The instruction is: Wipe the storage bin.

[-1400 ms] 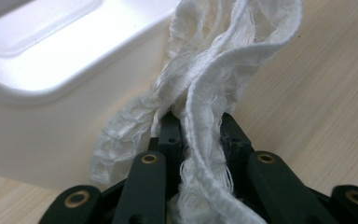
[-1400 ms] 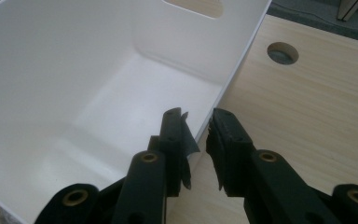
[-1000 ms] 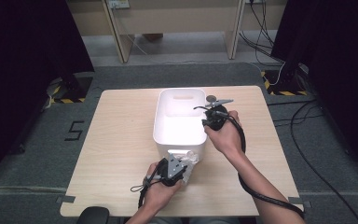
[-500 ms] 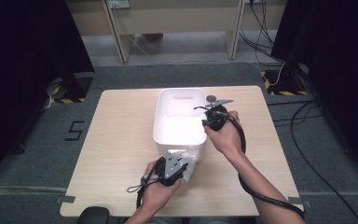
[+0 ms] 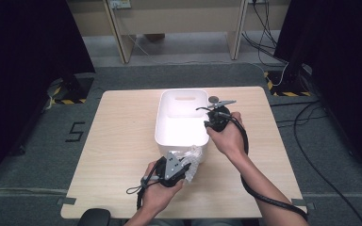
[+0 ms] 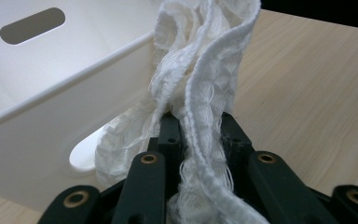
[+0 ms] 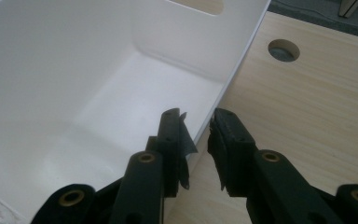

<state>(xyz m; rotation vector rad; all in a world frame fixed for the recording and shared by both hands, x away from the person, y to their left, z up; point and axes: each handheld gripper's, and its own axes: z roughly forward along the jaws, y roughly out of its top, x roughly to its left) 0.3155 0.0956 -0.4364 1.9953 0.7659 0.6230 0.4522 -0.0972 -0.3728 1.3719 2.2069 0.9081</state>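
A white plastic bin (image 5: 181, 92) stands in the middle of the table. A crumpled white knitted cloth (image 5: 194, 157) hangs just off its near right corner. My left gripper (image 5: 187, 165) is shut on that cloth. In the left gripper view the cloth (image 6: 200, 70) rises out of the closed jaws of the left gripper (image 6: 198, 123), with the bin's near wall (image 6: 51, 116) close behind it. My right gripper (image 7: 196, 119) straddles the bin's right wall (image 7: 233, 65), one jaw inside and one outside, with a gap on each side. In the high view the right gripper (image 5: 209, 123) sits at that right rim.
The wooden table (image 5: 122, 141) has a round cable hole (image 5: 213, 99) just right of the bin, also seen in the right gripper view as the hole (image 7: 283, 50). Cables trail from both grippers. Dark curtains and floor surround the table.
My left gripper has lifted the cloth slightly beside the bin's near corner. The right gripper has stayed at the bin's right wall.
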